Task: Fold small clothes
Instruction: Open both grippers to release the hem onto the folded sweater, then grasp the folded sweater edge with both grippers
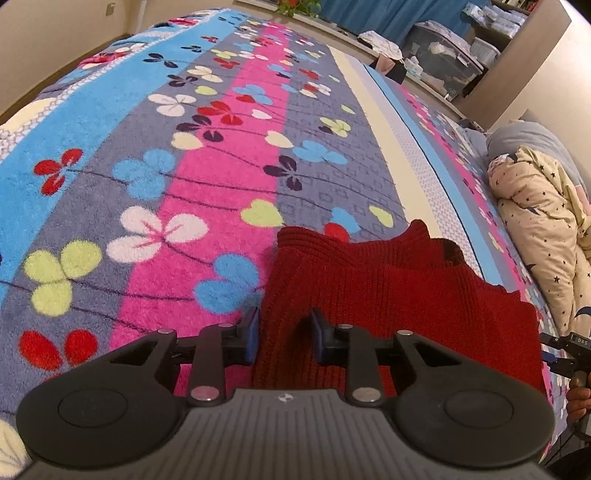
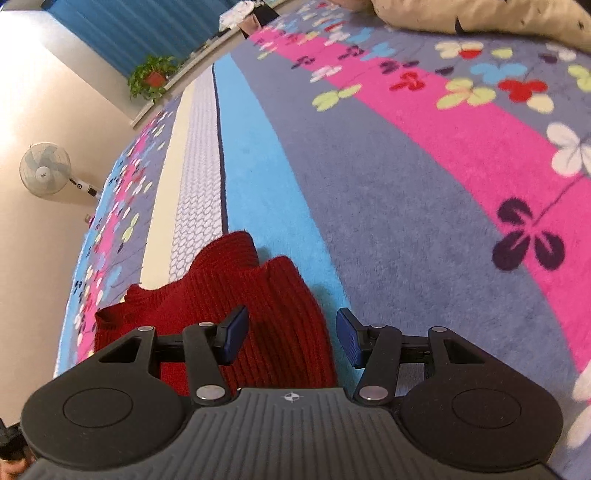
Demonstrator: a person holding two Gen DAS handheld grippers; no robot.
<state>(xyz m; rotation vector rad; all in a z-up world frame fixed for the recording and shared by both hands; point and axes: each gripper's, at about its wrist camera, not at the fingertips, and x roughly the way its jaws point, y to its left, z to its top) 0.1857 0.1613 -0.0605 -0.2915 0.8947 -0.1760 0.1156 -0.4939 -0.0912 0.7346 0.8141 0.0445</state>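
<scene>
Both views are evenly and fairly brightly lit by soft indoor light, and colours are rendered vividly on the fleecy striped blanket with clover flowers [image 1: 207,177]. Strong fisheye bending is seen: the blanket's stripes are curved and the room is bowed toward the edges. A washed-out glare is seen on the cream wall [image 2: 55,103] left of the blanket in the right wrist view. Only faint, soft shadow is cast on the blanket beside the dark red ribbed knitted garment [image 2: 236,306]. Distant shelves [image 1: 495,26] beyond the blanket are rendered softly, with little detail.
</scene>
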